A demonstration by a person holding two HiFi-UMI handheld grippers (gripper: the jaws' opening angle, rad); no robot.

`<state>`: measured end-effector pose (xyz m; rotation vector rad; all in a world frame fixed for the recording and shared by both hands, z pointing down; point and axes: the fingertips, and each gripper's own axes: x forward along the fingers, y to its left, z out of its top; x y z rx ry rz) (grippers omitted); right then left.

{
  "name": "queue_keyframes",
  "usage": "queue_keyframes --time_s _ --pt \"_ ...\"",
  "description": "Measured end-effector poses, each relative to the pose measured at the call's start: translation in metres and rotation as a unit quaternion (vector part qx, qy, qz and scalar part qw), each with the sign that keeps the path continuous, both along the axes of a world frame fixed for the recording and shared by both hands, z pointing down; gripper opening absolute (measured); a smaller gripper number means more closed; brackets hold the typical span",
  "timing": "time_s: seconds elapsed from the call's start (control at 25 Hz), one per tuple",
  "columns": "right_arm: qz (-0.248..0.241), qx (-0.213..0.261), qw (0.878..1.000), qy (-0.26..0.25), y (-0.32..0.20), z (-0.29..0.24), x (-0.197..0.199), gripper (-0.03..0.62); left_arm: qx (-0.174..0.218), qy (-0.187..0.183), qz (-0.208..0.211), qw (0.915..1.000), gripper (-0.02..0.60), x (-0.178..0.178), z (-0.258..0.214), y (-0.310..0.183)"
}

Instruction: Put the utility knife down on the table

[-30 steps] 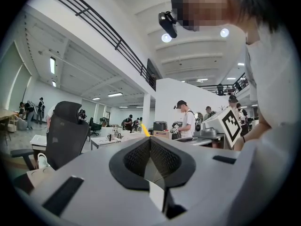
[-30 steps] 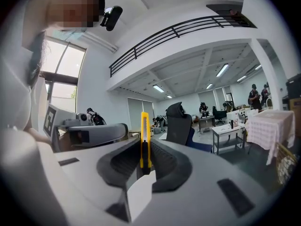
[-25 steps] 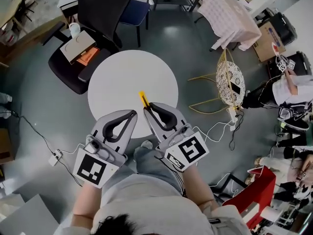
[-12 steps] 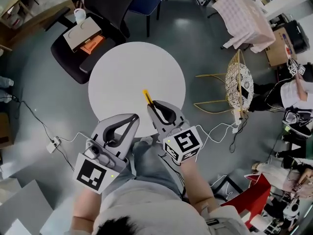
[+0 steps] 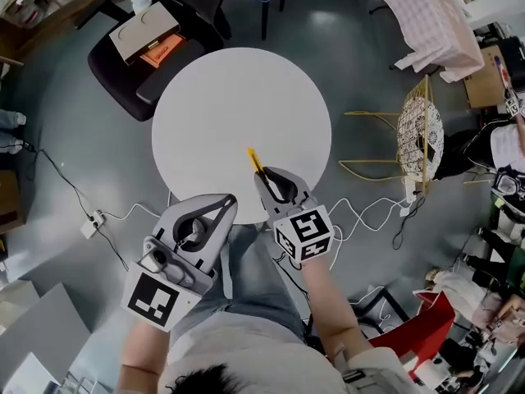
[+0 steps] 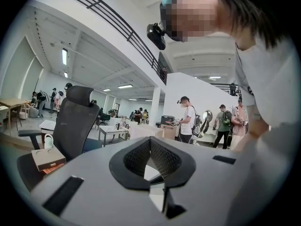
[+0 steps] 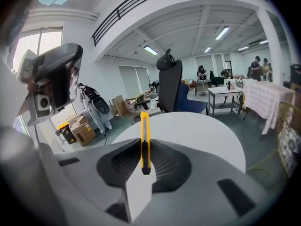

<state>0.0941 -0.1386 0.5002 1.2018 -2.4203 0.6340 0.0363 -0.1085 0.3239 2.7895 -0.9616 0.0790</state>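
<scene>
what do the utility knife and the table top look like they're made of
Utility knife: glossy yellow casing with a black end, likely plastic; clamped in the right gripper. Table: smooth, matte white top, probably laminate or painted board, unclear which.

**Open-plan office and lab floor, shared workspace**

Large hall, grey floor. Ceiling strip lights [image 7: 151, 50]; mezzanine railing [image 6: 117, 27] along an upper level. Furniture: round white table [image 5: 238, 113], black office chair [image 6: 70, 121], rows of desks [image 7: 225, 95], one cloth-covered table [image 5: 431, 15]. Stacked cardboard boxes [image 7: 82, 128] against a wall. Loose cables [image 5: 373, 212] across the floor. Several people standing [image 6: 188, 119] in the background, some with backpacks.
</scene>
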Motion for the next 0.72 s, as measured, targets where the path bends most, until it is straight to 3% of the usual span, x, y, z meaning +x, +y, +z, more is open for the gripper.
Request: queue_keyframes --time_s 0.72 --pt "-0.001 -0.090 0.993 0.075 0.027 0.100 0.001 0.069 -0.027 -0.002 0.006 0.9996 0.009 -0.006 0.042 0.005"
